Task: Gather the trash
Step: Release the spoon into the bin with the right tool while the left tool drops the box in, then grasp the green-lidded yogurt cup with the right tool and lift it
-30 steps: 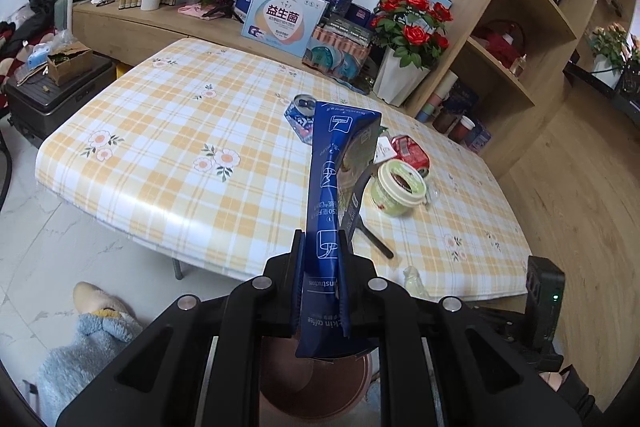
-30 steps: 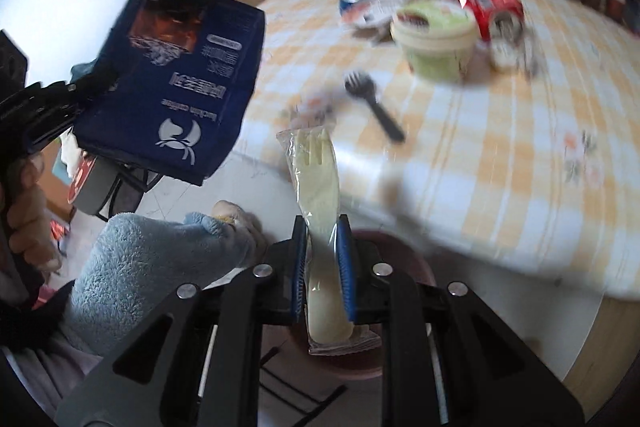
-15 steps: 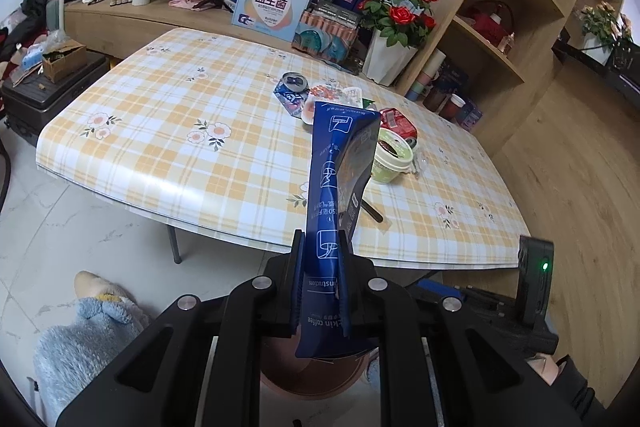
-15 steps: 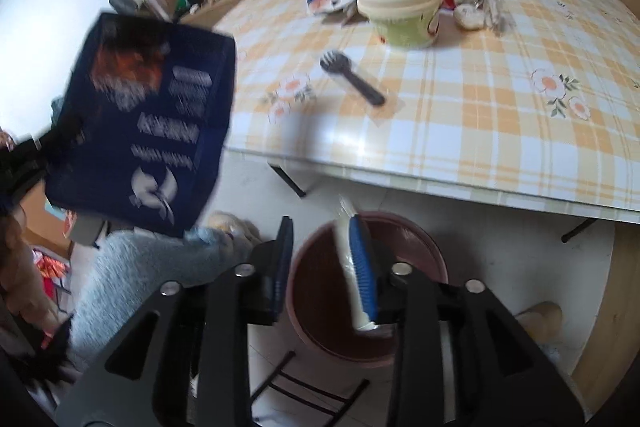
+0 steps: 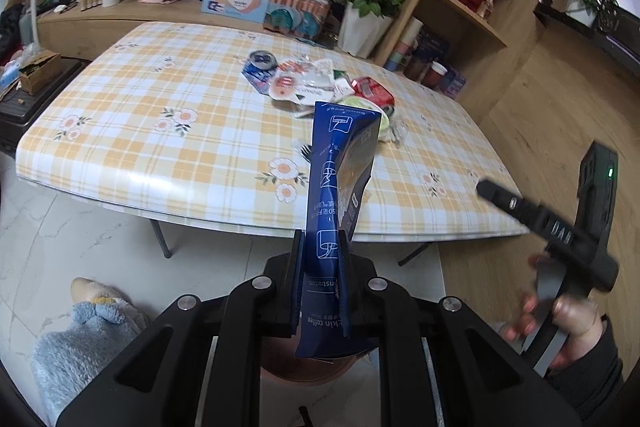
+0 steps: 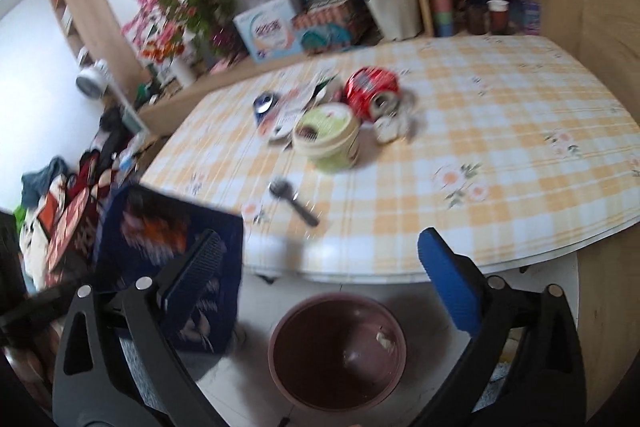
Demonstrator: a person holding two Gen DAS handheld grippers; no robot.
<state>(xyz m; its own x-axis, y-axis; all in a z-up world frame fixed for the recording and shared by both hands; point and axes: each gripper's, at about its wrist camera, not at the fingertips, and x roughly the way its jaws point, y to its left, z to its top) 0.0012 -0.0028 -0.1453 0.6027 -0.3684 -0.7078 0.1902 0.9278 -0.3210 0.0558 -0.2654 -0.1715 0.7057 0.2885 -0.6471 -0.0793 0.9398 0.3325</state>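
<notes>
From the left wrist view I have the left gripper [image 5: 320, 247] clamped narrow on a dark blue coffee pouch [image 5: 340, 195], which stands up between the jaws and hides part of the bench [image 5: 160, 131]. Under the pouch only the rim of the brown bin [image 5: 320, 373] peeks out. At the lower left of this view a fuzzy blue slipper [image 5: 80, 343] sits on the floor, and at the right a hand [image 5: 560, 323] grips the handle of the other tool.

The right wrist view gives me what that one cannot: the whole bin [image 6: 338, 351] on the floor just off the bench's near edge, mouth open, with a pale scrap lying inside. The right gripper [image 6: 320, 267] hangs above it, jaws opening and already wide, nothing between them. The pouch [image 6: 168, 267] appears at the left, blurred, beside the bin.

Near the middle of the bench lies the remaining trash: a blue can [image 6: 266, 103], torn wrappers [image 5: 308, 87], a green lidded cup [image 6: 328, 139] unhidden here, and a crushed red can [image 6: 372, 91]. A black fork [image 6: 292, 201] lies closer to the near edge.
</notes>
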